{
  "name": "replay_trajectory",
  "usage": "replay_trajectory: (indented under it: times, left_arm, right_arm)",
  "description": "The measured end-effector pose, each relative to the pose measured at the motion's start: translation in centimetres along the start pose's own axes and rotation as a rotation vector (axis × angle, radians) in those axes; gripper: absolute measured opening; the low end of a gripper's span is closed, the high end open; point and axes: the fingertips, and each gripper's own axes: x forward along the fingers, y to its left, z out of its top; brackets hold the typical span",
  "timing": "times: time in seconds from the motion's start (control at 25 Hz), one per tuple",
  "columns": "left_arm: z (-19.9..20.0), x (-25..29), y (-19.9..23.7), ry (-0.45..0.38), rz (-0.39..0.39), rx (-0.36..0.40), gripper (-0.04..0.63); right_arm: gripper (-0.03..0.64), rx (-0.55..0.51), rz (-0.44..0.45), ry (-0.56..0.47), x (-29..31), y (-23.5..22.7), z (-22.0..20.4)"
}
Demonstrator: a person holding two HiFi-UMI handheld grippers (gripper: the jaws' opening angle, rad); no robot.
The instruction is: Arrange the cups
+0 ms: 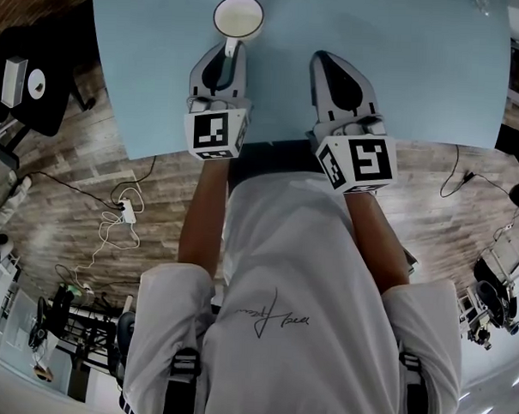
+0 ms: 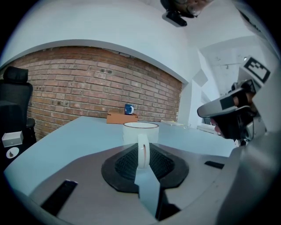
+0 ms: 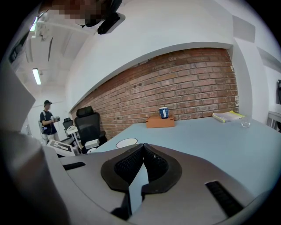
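We held the left gripper (image 1: 229, 48) clamped on the handle of the white ceramic cup (image 1: 239, 17). The cup sat upright directly ahead of that gripper, at the surface of the pale blue table (image 1: 420, 72), though we could not tell whether it rested there. We found the right gripper (image 1: 324, 60) fully closed on nothing, just beside the left one; far across the table, by the red brick wall (image 3: 184, 88), a blue mug (image 3: 163, 112) stood on a flat brown cardboard box (image 3: 160, 122).
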Motion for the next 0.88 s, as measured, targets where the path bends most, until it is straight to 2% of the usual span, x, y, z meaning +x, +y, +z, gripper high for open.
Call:
replay_trajectory:
  times: [0.44,0.88]
  left_arm:
    - [1.7,0.9,-0.1,-0.010,0.031,0.003,0.057]
    - [5.8,0.3,-0.1,-0.056,0.068,0.019,0.057]
  right_arm:
    - [0.021,0.002,0.045,-0.036,1.5,-0.9,2.2]
    - [0.021,0.005,0.110,-0.097,2.9,0.0,5.5]
